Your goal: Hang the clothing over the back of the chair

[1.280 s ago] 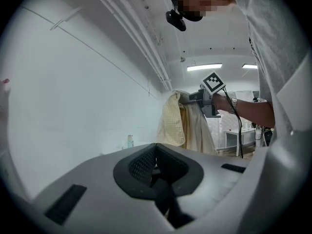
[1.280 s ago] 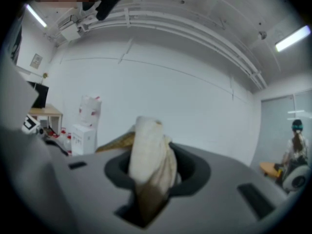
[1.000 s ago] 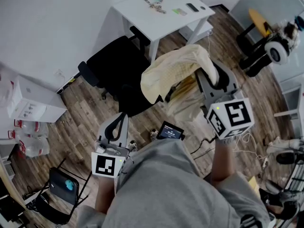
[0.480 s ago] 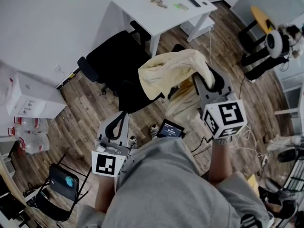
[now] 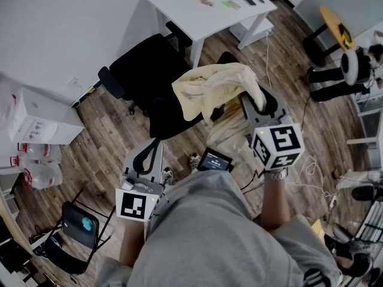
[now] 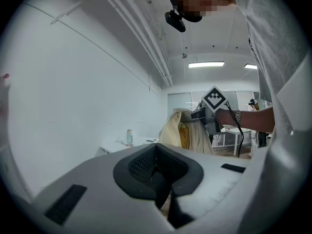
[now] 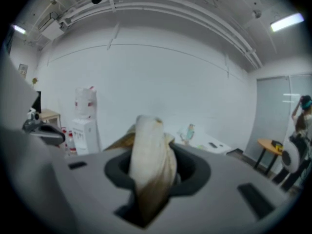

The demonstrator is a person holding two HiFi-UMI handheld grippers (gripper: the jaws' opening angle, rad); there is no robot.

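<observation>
A cream and yellow garment (image 5: 212, 88) hangs bunched in the air over the back edge of a black office chair (image 5: 143, 76). My right gripper (image 5: 254, 100) is shut on one end of it, and the cloth fills the gap between its jaws (image 7: 151, 165). The left gripper view shows the garment (image 6: 187, 133) draping down from the right gripper (image 6: 207, 113). My left gripper (image 5: 155, 145) stays low and near the person's body, short of the chair. Its jaws are together with nothing in them (image 6: 163, 179).
A white desk (image 5: 209, 8) with a bottle and small items stands behind the chair. White boxes (image 5: 36, 124) and water bottles (image 5: 36, 175) sit at the left wall. A small dark device (image 5: 214, 160) and cables lie on the wood floor. A folding chair (image 5: 78, 235) stands at the lower left.
The right gripper has sunk with the garment, bringing the cloth lower and slightly left toward the chair. The left gripper has stayed where it was.
</observation>
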